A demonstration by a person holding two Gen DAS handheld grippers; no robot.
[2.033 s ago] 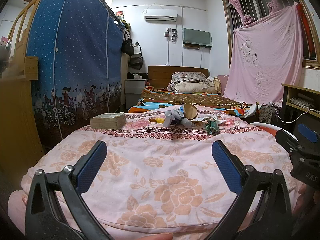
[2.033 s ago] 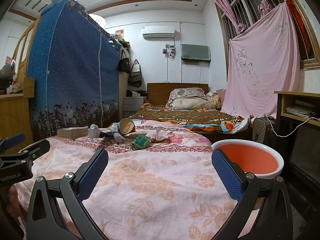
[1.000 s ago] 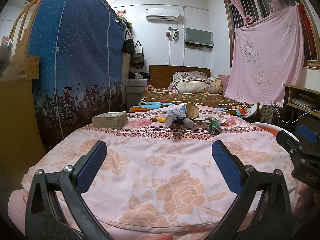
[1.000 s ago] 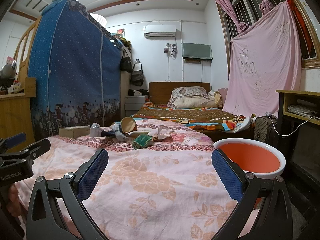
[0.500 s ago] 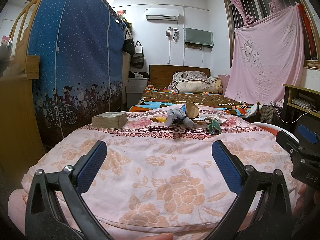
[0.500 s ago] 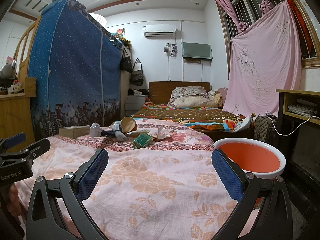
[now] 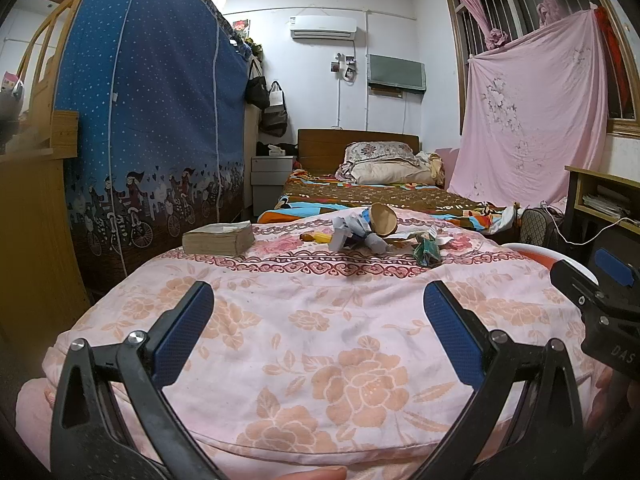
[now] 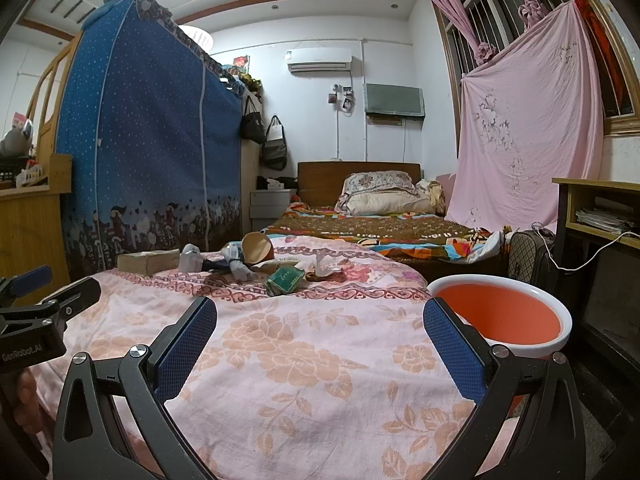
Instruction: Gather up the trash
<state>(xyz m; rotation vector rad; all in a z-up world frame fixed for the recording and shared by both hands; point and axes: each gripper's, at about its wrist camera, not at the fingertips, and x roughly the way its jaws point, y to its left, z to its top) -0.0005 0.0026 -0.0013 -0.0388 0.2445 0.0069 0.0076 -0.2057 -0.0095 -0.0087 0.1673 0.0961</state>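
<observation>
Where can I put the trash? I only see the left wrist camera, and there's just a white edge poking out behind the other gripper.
Observer: That edge is the rim of a basin, orange inside, standing beside the bed on its right.
Operator: Is anything in it?
Observer: The part of its inside that shows holds nothing.
Operator: Is my other gripper ready?
Observer: The right gripper is open, with nothing between its fingers.

A pink floral bedspread carries a thick book and a litter pile far back.
</observation>
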